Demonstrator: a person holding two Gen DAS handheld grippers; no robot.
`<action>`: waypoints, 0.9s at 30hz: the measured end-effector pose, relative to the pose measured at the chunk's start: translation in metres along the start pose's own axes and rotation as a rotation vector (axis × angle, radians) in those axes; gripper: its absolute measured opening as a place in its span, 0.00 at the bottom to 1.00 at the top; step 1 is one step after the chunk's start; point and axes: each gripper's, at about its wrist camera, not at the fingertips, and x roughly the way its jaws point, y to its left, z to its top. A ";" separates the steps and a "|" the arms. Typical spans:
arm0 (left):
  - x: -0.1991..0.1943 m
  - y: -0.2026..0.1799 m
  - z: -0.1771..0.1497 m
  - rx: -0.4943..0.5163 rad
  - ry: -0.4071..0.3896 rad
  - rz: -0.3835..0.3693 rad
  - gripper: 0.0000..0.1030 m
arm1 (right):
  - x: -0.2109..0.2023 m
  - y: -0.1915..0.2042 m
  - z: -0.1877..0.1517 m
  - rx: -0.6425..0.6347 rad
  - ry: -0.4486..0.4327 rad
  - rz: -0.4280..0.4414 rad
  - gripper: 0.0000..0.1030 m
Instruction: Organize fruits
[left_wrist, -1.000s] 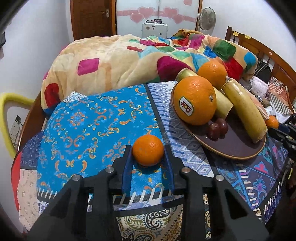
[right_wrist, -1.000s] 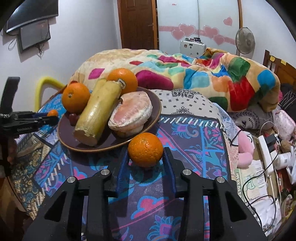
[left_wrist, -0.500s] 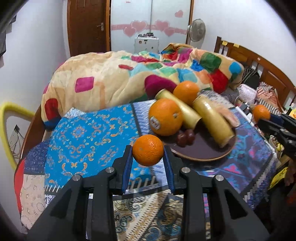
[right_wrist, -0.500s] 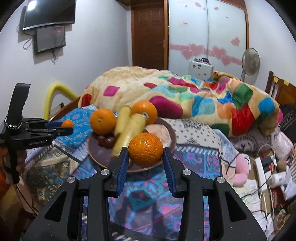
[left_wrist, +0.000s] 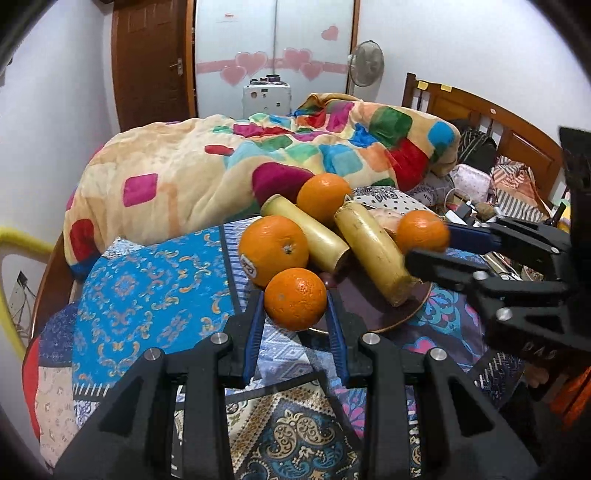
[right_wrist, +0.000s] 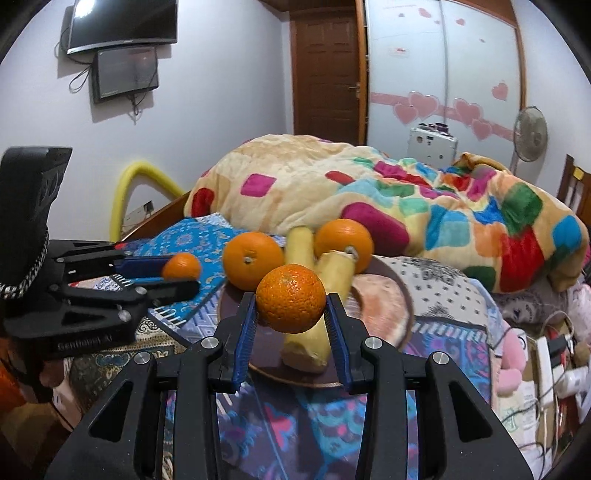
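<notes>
My left gripper (left_wrist: 295, 325) is shut on a small orange (left_wrist: 294, 298) and holds it in the air at the near left edge of the brown plate (left_wrist: 413, 314). My right gripper (right_wrist: 291, 317) is shut on another small orange (right_wrist: 291, 298), held above the plate's (right_wrist: 402, 295) near side. The plate carries two larger oranges (left_wrist: 273, 250) (left_wrist: 324, 197), two yellow sugarcane pieces (left_wrist: 373, 248) and a peeled pomelo (right_wrist: 380, 306). Each gripper shows in the other's view, the right one (left_wrist: 436, 240) and the left one (right_wrist: 184, 275).
The plate rests on patterned cloths (left_wrist: 147, 280) over a bed. A patchwork blanket (left_wrist: 229, 166) is heaped behind it. Clutter, cables and a wooden headboard (left_wrist: 498, 125) lie to the right. A yellow tube (right_wrist: 129, 188) stands at the left wall.
Both grippers have lifted their oranges off the cloth and carried them toward the plate from opposite sides. Both stayed shut.
</notes>
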 end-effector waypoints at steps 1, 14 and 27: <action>0.003 0.000 0.000 0.002 0.002 0.001 0.32 | 0.004 0.001 0.001 -0.003 0.006 0.008 0.33; 0.029 -0.006 0.000 0.011 0.034 -0.036 0.32 | 0.026 -0.003 0.009 -0.001 0.030 0.039 0.39; 0.008 -0.012 0.002 -0.005 -0.017 -0.011 0.40 | -0.012 -0.006 0.010 0.028 -0.061 -0.002 0.47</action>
